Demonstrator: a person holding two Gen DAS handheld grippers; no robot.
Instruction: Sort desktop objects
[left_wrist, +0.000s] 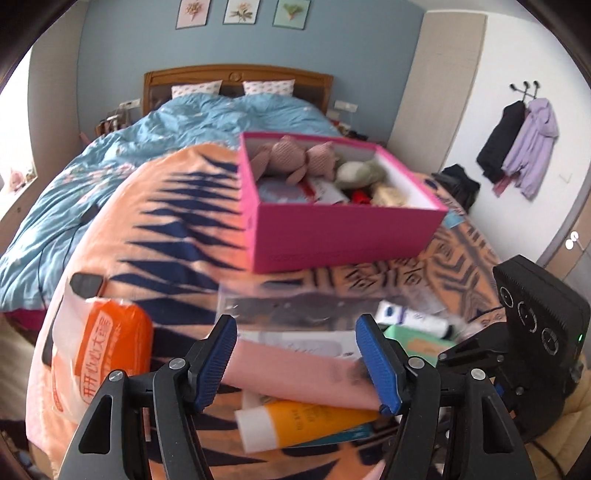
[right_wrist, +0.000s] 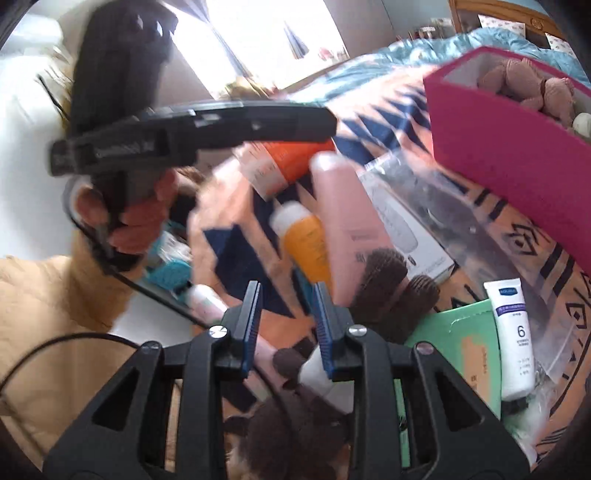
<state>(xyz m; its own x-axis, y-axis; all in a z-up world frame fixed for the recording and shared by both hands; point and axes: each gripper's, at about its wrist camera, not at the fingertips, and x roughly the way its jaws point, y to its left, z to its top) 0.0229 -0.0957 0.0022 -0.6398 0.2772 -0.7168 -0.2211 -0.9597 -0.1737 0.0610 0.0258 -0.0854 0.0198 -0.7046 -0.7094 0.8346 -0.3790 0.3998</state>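
The left gripper (left_wrist: 301, 363) has its fingers spread wide around the pink bottle (left_wrist: 295, 376), seemingly not yet clamped, probably to lift it toward the pink box (left_wrist: 347, 236) ahead. The right gripper (right_wrist: 286, 325) waits with fingers partly apart, holding nothing.

A bed (left_wrist: 207, 122) under a blue quilt is carrying an orange blanket with navy markings (left_wrist: 177, 229) over its near end. Lying on the blanket are a pink box (left_wrist: 343, 236) at the far right, an orange tissue pack (left_wrist: 107, 354) at the near left, and a clear plastic bag (left_wrist: 295, 306) just near the box. A pink tube (left_wrist: 295, 376), an orange tube (left_wrist: 299, 424), a white tube (left_wrist: 413, 319) and a green carton (left_wrist: 417, 341) are lying in the near right clutter
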